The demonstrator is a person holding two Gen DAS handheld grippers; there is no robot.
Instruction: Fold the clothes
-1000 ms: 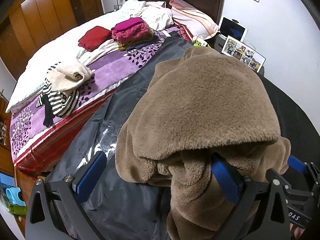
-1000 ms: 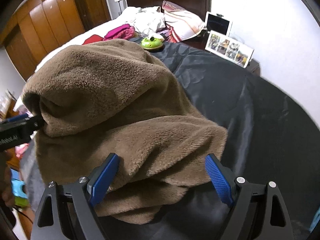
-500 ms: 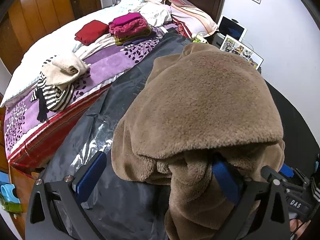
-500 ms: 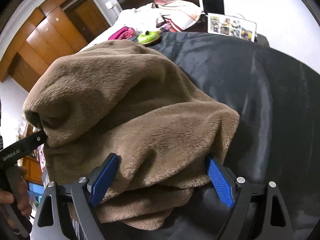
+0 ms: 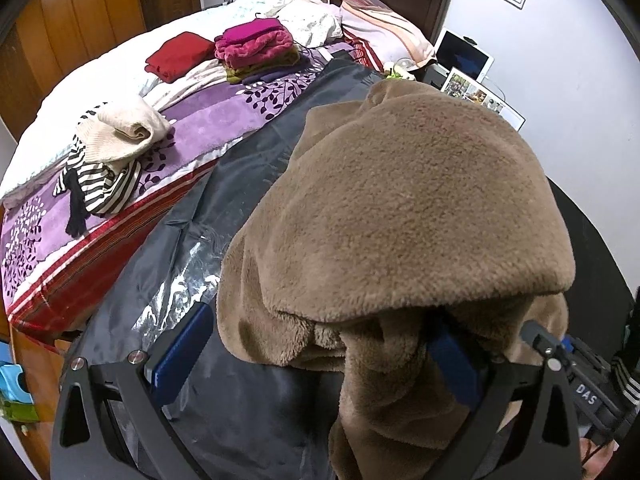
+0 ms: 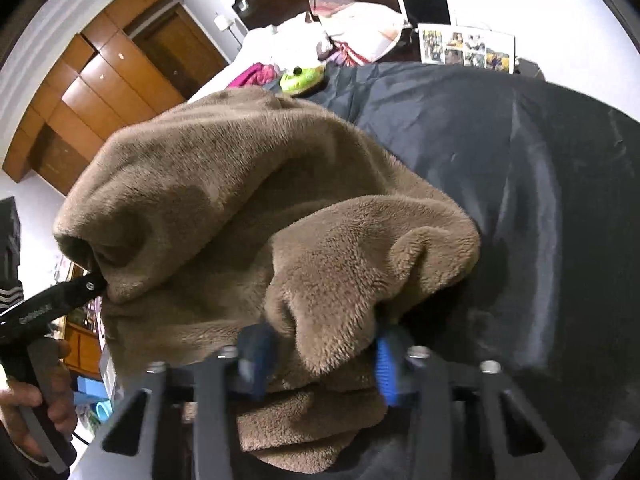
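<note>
Brown fleece garment (image 5: 400, 216) is bunched mid dark sheet (image 6: 540, 184). Right gripper (image 6: 320, 356) is closing, pads pinching a near fold; left gripper (image 5: 320, 356) is spread wide, fleece draped over one finger. Step: gathering an edge. Next: left must pinch too, then lift & fold. Folded stacks (image 5: 256, 52) sit far left on bed; wardrobe (image 6: 100, 92) beyond.

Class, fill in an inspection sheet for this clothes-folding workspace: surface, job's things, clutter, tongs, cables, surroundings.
Surface: dark sheet spread on the bed.
Job's things: brown fleece garment bunched up on it.
Clutter: folded clothes stack, red garment, striped and cream clothes, green toy.
Tongs: left tongs open, fleece draped over one finger; right tongs closing on a fleece fold.
Cables: nothing seen.
Surroundings: wardrobe, pillows, photo frame.
</note>
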